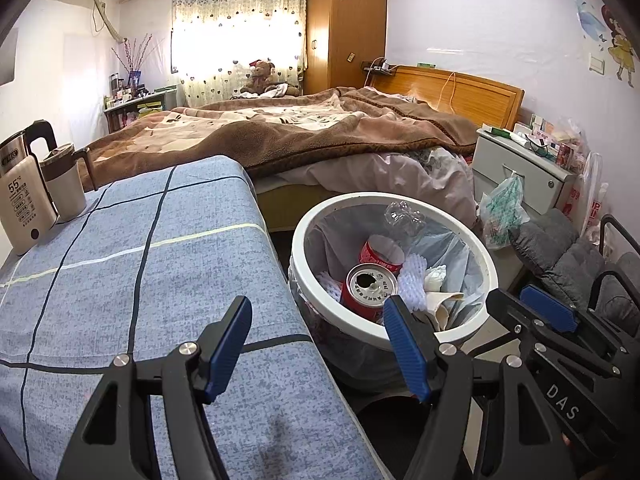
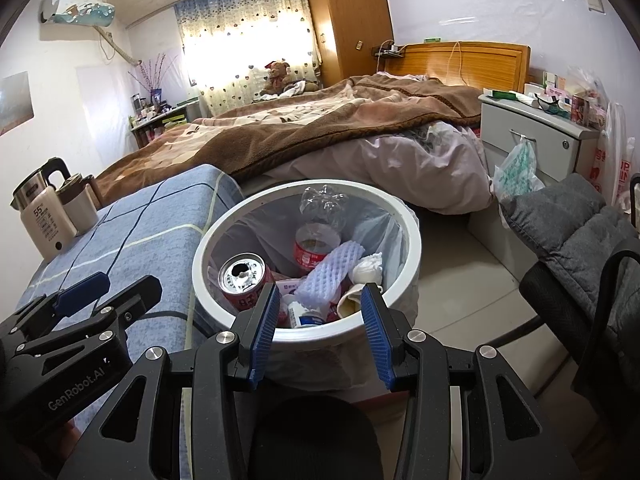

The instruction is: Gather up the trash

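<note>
Claws side by side: left claw agape over table edge, right claw agape over bin.

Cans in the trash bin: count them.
1: a red can lying at the left inside the white bin, opened top facing up. Others may be buried under the foam and bottles.

Location: a home bedroom. Indicators: wooden-framed bed with brown fleece blanket, tall orange-brown wooden wardrobe, grey bedside cabinet, heart-patterned window curtain, brown teddy bear.
</note>
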`<state>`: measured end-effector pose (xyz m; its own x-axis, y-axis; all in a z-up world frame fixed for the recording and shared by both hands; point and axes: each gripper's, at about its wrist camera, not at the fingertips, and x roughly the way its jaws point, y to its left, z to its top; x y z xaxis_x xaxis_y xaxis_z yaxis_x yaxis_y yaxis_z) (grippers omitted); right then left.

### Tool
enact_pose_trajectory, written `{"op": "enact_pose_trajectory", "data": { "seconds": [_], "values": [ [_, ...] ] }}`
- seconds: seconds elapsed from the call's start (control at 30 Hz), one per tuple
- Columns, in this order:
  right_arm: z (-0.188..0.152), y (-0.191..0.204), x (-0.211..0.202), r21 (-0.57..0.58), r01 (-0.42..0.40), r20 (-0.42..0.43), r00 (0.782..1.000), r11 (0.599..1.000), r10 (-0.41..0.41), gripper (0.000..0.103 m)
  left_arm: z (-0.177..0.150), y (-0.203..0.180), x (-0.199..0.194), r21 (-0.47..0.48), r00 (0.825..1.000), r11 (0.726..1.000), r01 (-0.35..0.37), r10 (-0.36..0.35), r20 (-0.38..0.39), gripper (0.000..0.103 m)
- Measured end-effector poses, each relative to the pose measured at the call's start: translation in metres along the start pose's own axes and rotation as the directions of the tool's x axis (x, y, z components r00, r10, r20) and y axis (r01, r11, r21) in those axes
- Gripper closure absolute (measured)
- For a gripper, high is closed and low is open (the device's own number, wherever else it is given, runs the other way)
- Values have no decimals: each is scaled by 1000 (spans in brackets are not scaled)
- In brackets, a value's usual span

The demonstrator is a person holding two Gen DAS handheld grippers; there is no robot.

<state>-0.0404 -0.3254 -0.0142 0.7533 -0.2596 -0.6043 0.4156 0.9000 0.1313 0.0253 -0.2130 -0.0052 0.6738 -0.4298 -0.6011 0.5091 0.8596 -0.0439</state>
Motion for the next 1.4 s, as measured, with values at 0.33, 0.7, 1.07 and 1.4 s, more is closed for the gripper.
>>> {"op": "enact_pose_trajectory", "data": {
  "seconds": [0.33,0.7,1.07,1.4],
  "values": [
    [0,0,1,1,-2,-3,1000,1000,2,60,-1,-1,0,2,1000,1000,3,-3,-2,33],
    [0,0,2,-1,-2,-2,1000,1000,2,60,-2,-1,1,1,1000,1000,4,-4,-1,33],
    [-2,3,3,-4,-3,-2,1000,1000,3,60,-2,-1,1,2,1000,1000,5,-5,-2,33],
    [-2,3,2,-4,-5,-4,1000,1000,5,60,-2,-1,1,2,1000,1000,4,-4,-2,33]
  ]
}}
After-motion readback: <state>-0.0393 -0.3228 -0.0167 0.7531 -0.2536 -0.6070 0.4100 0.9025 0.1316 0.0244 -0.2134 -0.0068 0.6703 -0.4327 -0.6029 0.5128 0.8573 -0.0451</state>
